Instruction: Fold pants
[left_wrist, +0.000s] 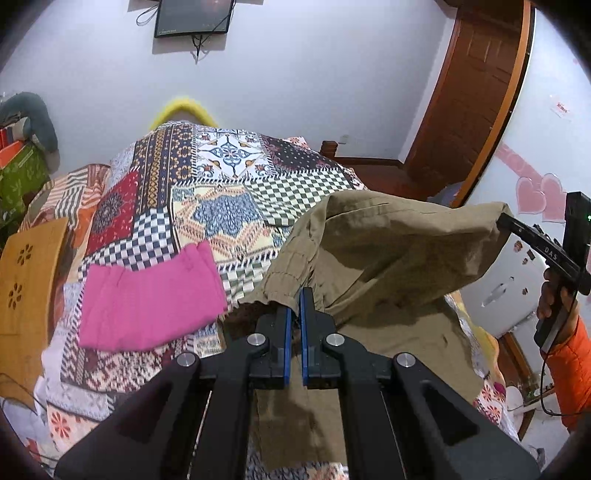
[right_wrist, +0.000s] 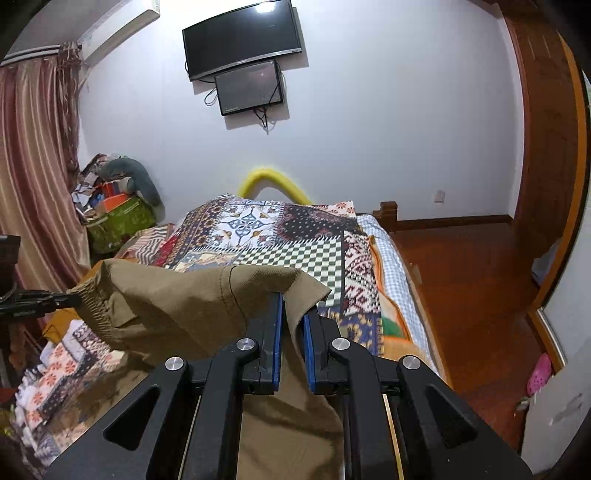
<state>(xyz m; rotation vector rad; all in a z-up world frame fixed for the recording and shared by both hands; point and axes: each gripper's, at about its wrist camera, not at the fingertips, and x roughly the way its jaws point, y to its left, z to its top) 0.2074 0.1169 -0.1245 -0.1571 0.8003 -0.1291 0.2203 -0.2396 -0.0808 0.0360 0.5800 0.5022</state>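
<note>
Khaki pants (left_wrist: 388, 251) are lifted above the patchwork bedspread (left_wrist: 207, 192), stretched between both grippers. My left gripper (left_wrist: 294, 295) is shut on the elastic waistband at one corner. The right gripper (left_wrist: 502, 219) shows far right in the left wrist view, holding the other corner. In the right wrist view my right gripper (right_wrist: 293, 306) is shut on the pants (right_wrist: 177, 306), and the left gripper (right_wrist: 70, 297) grips the waistband at far left. The pant legs hang below the jaws.
Folded pink cloth (left_wrist: 147, 299) lies on the bed left of the pants. A wooden board (left_wrist: 26, 277) leans at the bed's left. Boxes and clutter (right_wrist: 114, 206) stand by the curtain. A wooden floor (right_wrist: 472, 295) and door lie to the right.
</note>
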